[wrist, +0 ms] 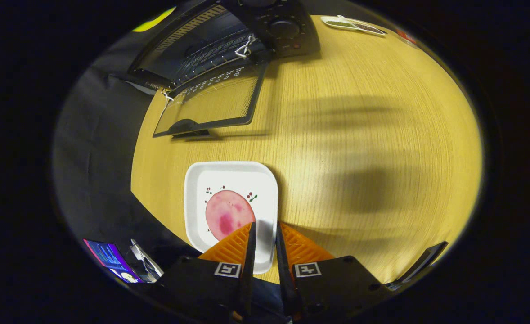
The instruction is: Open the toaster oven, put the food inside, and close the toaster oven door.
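A white square plate rests on the wooden table, carrying a round pink slice of food. My gripper is at the plate's near right corner. Its fingers stand close together with the plate's right rim between them, and both seem to press on it. Beyond the plate, at the table's far left, stands the black toaster oven. Its glass door is folded down flat toward me, and the wire rack inside is visible. The oven's knobs sit to the right of the opening.
A small white tray with dark contents lies at the table's far right. A lit screen and a metal clip are off the table's near left edge, over black cloth. A dark flat object sits near the right finger.
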The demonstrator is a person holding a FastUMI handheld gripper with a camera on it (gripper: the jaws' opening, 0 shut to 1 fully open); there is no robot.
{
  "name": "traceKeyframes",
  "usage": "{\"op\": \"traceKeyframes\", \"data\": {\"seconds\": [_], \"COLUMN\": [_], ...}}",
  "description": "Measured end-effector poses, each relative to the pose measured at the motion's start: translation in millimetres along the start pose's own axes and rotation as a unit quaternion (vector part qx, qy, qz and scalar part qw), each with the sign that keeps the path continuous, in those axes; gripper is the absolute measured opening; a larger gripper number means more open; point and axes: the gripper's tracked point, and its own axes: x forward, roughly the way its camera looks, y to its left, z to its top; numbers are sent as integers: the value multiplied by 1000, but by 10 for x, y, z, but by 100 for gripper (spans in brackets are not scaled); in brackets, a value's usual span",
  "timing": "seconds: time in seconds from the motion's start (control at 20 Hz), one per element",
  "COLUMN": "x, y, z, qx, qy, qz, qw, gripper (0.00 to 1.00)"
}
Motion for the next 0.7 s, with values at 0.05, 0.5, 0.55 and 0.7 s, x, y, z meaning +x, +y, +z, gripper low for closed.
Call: {"op": "traceKeyframes", "data": {"seconds": [0.05,0.5,0.55,0.7], "x": [24,28,22,-52], "y": [-18,209,265,475], "z": [-13,-49,-46,-38], "qx": [3,53,56,64], "qy": [2,-14,-17,-26], "qz": [-1,35,42,65], "qw": [1000,998,997,996], "gripper": [29,2,2,2]}}
